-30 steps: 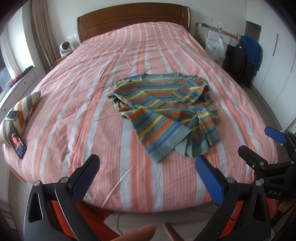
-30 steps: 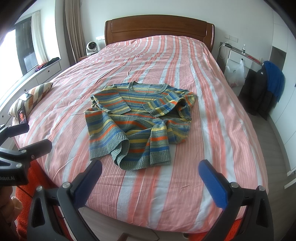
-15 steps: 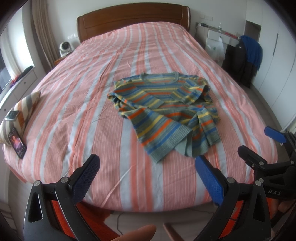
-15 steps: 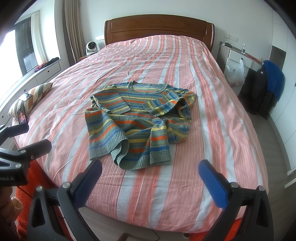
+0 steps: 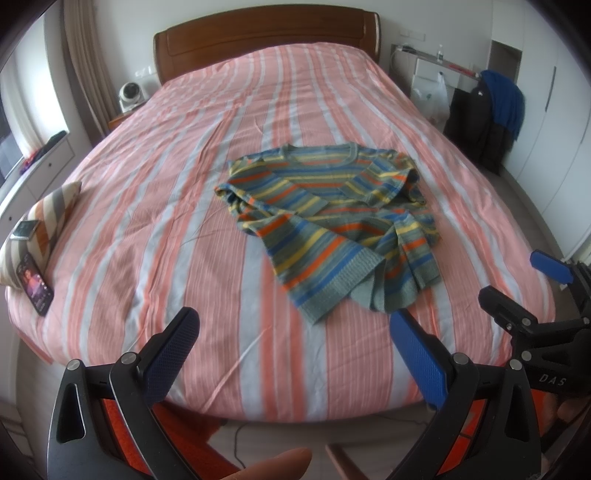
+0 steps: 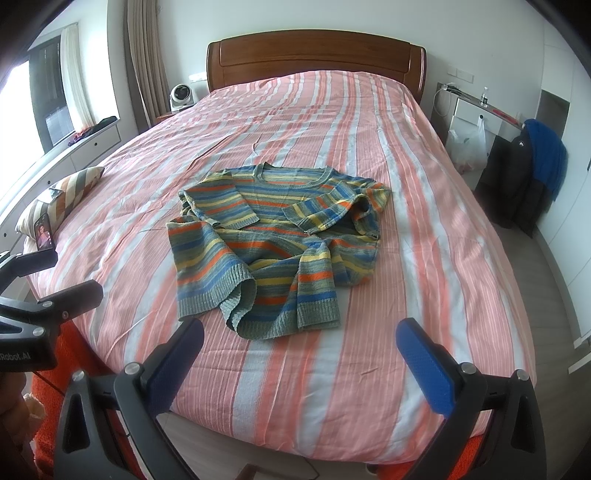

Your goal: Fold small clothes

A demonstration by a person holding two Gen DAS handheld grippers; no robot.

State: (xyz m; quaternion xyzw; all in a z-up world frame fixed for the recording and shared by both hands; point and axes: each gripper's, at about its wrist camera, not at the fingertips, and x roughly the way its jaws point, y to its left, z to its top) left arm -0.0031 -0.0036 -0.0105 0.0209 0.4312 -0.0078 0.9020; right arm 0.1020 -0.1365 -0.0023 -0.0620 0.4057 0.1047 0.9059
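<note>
A striped sweater [image 5: 332,221] lies rumpled on the bed [image 5: 147,229], roughly midway across its width and closer to the foot edge than to the wooden headboard [image 5: 266,33]; its neckline points toward the headboard, both sleeves are folded in over the chest, and the ribbed hem is bunched and turned over on the side nearest me. My left gripper [image 5: 295,347] hangs over the foot edge of the bed, short of the sweater's hem, with its jaws spread wide and nothing between them. My right gripper [image 6: 299,354] sits in the same way just short of the sweater's hem, jaws spread wide and empty, the blue pads clear of the cloth. In the left wrist view my right gripper shows at the side of the sweater away from the window, apart from the fabric. A striped pillow [image 5: 40,221] rests at the bed's edge on the window side of the sweater, well apart from it, with a phone [image 5: 35,284] propped against it. A dark jacket with a blue garment [image 6: 546,162] over it hangs beyond the bed on the other side of the sweater.
</note>
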